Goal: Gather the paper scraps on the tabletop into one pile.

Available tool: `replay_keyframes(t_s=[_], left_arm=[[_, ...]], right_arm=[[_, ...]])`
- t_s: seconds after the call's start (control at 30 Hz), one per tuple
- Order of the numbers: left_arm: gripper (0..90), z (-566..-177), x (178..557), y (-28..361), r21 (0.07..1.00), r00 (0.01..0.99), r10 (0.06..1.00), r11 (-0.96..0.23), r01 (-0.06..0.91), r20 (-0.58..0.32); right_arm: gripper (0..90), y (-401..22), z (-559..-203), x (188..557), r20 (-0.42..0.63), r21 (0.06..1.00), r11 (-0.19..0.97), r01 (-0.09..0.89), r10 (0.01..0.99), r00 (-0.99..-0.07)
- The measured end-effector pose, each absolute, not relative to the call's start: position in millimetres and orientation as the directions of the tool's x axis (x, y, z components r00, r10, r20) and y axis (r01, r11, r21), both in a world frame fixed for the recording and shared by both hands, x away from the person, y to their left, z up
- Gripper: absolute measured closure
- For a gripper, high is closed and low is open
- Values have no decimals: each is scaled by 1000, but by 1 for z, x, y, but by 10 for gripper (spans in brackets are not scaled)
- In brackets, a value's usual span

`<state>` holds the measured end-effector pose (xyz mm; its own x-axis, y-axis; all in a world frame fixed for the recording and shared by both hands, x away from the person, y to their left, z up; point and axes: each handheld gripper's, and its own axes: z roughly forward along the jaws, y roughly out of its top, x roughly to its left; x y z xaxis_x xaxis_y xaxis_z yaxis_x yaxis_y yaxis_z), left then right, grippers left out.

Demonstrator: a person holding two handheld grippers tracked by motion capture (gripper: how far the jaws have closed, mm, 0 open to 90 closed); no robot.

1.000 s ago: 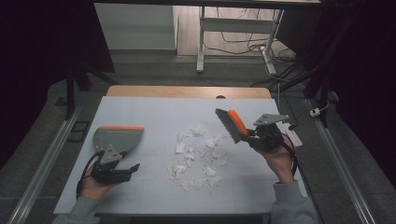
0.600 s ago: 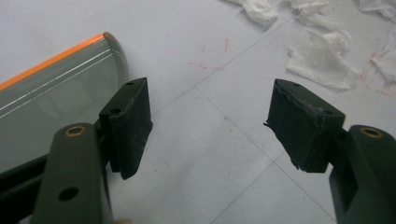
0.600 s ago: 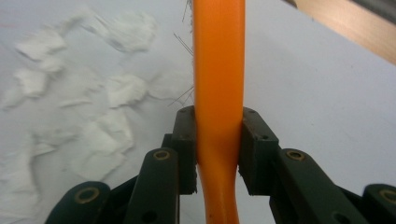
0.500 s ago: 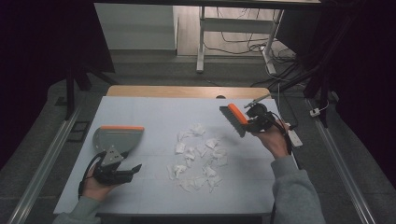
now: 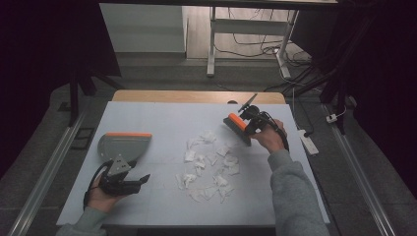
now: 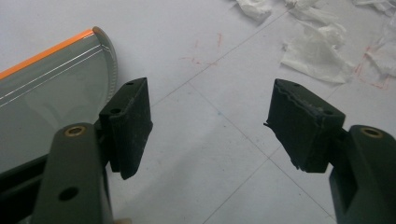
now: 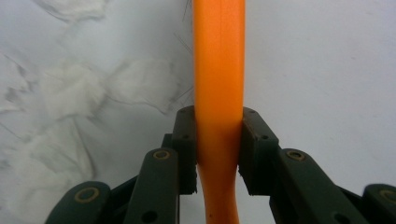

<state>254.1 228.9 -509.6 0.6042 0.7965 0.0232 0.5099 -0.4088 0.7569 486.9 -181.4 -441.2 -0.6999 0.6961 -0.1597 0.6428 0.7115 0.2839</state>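
My right gripper [image 5: 250, 123] is shut on the orange handle of a small brush [image 5: 236, 127], whose dark bristles rest at the far right edge of several torn white paper scraps [image 5: 209, 164]. In the right gripper view the pads clamp the orange brush handle [image 7: 218, 70], and blurred paper scraps [image 7: 56, 121] lie to its left. A grey dustpan [image 5: 124, 146] with an orange lip lies at the left of the table. Just below it rests my left gripper [image 5: 142, 179], open and holding nothing. The left gripper view shows my left gripper [image 6: 210, 126] over bare table between the dustpan [image 6: 46, 88] and paper scraps [image 6: 315, 51].
A pale blue mat [image 5: 162, 118] covers the table, with a wooden edge [image 5: 196, 96] at the far side. A white power strip [image 5: 307, 140] lies off the table's right edge. Table legs and cables stand on the floor beyond.
My right gripper has carried the brush away from the person, toward the far right of the paper pile, and lowered it. The left gripper has stayed put.
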Motion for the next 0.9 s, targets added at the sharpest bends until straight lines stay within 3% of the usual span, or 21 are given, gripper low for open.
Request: replay_keyframes(t_s=[0.23,0.4,0.5,0.73,0.9], left_arm=[[312,-510,254,230,757,603,797,-407,511,22],[312,-510,254,229,755,605,796,-410,512,23],[312,-510,254,228,754,606,795,-413,511,24],[312,-510,253,228,754,604,796,-413,512,26],[313,-510,254,229,754,603,797,-412,511,26]], right_arm=[[701,-155,-444,476,-156,225,792,568,605,-781],[701,-140,-443,450,-107,229,835,501,533,-839],[700,-138,-436,437,-29,277,834,477,504,-863],[700,-143,-411,438,-110,377,795,475,548,-829],[700,-137,-417,459,-149,377,785,491,575,-805]])
